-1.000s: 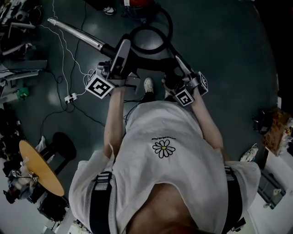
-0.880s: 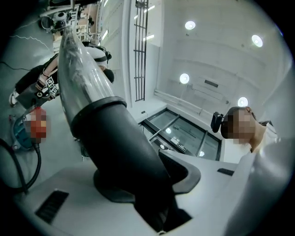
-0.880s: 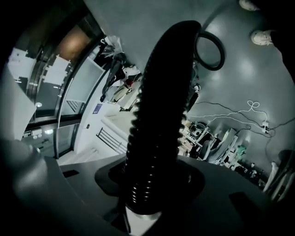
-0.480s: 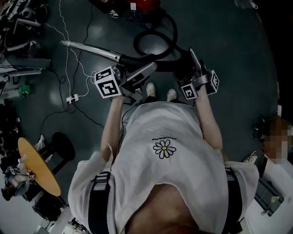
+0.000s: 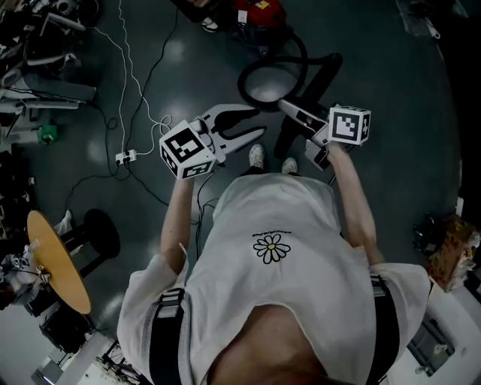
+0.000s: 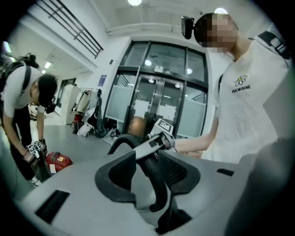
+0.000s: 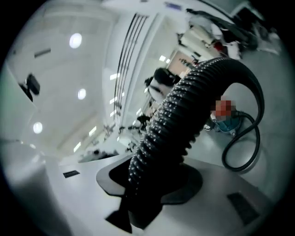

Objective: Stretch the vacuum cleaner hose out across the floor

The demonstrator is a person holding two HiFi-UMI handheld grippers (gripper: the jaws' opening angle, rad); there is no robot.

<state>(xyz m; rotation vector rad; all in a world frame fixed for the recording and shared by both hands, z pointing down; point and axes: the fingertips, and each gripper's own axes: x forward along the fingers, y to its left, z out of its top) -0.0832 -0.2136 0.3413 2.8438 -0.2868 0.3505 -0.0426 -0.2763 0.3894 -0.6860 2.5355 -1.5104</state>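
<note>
Head camera: high above the person's white T-shirt, facing steeply down at the dark floor, with the red vacuum cleaner at the frame's far top edge. The left gripper camera, close behind its jaws, faces level across the room. The vacuum cleaner sits low to its left and glass doors stand well beyond. The right gripper camera, tipped sideways, looks along jaws that have just been closing on the ribbed hose, which fills its near field. All three views share the hose.
</note>
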